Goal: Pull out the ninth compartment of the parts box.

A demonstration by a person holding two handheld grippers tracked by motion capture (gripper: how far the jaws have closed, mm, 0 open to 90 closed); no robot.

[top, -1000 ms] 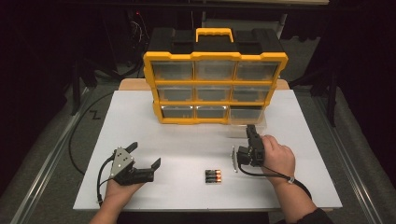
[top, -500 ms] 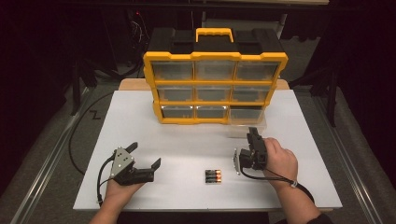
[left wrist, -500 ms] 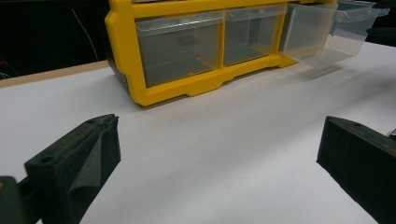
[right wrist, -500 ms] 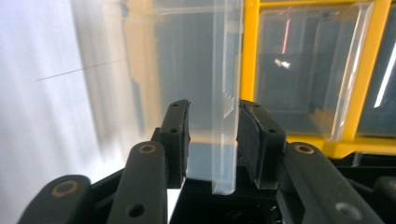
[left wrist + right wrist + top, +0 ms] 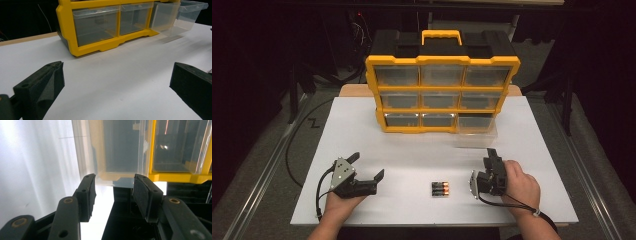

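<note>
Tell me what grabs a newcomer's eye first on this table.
The yellow drawer organizer at the table's far edge, its bottom-right clear drawer pulled out. Nearer, three batteries lie side by side between the open left gripper and the right gripper, its jaws parted, nothing between them.

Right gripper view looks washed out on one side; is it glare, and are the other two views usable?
Right gripper view: the table is blown out white, the pulled-out clear drawer soft. Left gripper view: evenly lit, the organizer sharp, near jaws blurred. High view: dark surroundings, batteries small but legible.

Dark surroundings, brightly lit table [image 5: 412, 150], glare washing the right gripper view.
</note>
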